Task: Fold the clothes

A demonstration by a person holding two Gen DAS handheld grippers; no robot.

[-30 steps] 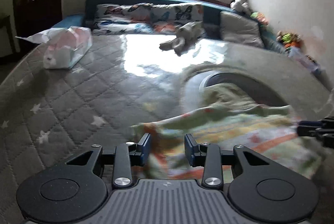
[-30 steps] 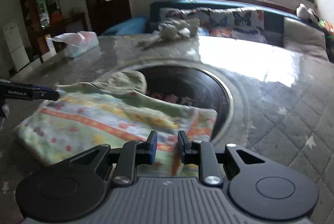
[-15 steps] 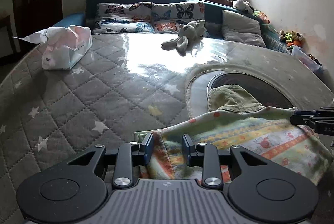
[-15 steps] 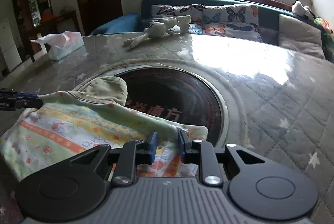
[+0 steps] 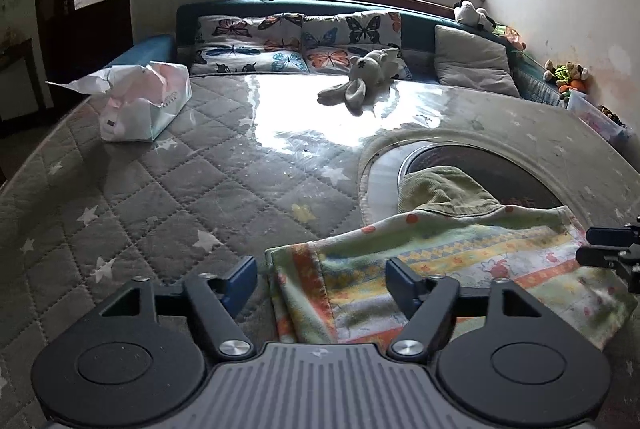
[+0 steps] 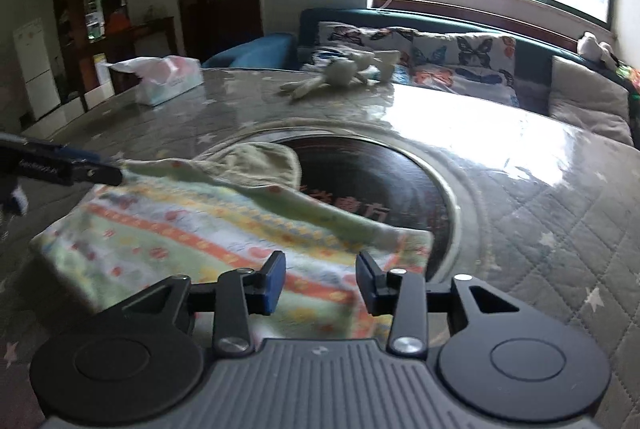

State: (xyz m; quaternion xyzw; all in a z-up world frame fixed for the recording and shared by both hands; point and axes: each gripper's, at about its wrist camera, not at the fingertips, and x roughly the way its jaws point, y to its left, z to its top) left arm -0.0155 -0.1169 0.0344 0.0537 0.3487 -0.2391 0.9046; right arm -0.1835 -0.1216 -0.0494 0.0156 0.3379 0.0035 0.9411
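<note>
the folded garment [image 5: 452, 269], soft terry-like cloth with orange and yellow bands and a ribbed green collar, lies flat at the near edge of the quilted, star-printed tabletop [image 5: 168, 197], partly over its round dark glass inset [image 6: 384, 185]. the left gripper [image 5: 320, 279] is spread wide, released, straddling the cloth's corner. the right gripper [image 6: 320, 283] is likewise parted above the opposite end, grasping nothing.
</note>
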